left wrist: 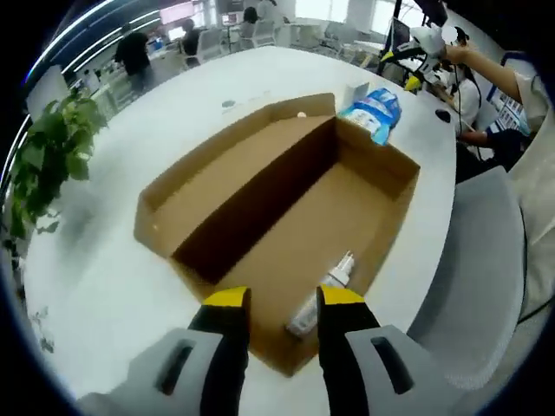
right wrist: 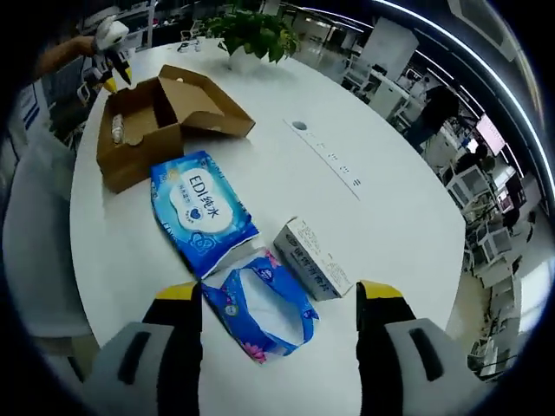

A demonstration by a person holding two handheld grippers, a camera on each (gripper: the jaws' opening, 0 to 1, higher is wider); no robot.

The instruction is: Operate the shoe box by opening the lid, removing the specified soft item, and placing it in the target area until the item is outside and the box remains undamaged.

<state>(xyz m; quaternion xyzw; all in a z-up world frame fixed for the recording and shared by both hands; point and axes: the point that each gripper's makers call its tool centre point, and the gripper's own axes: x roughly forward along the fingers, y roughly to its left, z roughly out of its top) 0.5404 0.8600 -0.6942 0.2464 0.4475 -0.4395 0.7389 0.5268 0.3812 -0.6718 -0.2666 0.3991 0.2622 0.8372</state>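
Note:
The cardboard shoe box [left wrist: 260, 217] lies on the white table with its lid folded open to the left. Inside, a small white spray bottle [left wrist: 321, 299] rests against the near wall. My left gripper [left wrist: 284, 299] hovers open above that near end, holding nothing. In the right gripper view, a soft blue tissue pack [right wrist: 260, 308] lies on the table between the wide-open jaws of my right gripper [right wrist: 279, 295]. A blue wet-wipe pack [right wrist: 201, 212] lies just beyond it, and the shoe box [right wrist: 143, 121] stands farther off with the left gripper [right wrist: 108, 43] over it.
A small white carton [right wrist: 314, 257] lies right of the tissue pack. The wipe pack [left wrist: 375, 111] sits just past the box's far end. A potted plant [left wrist: 48, 156] stands at the table edge. A grey chair [left wrist: 473, 260] is beside the table; people sit at desks behind.

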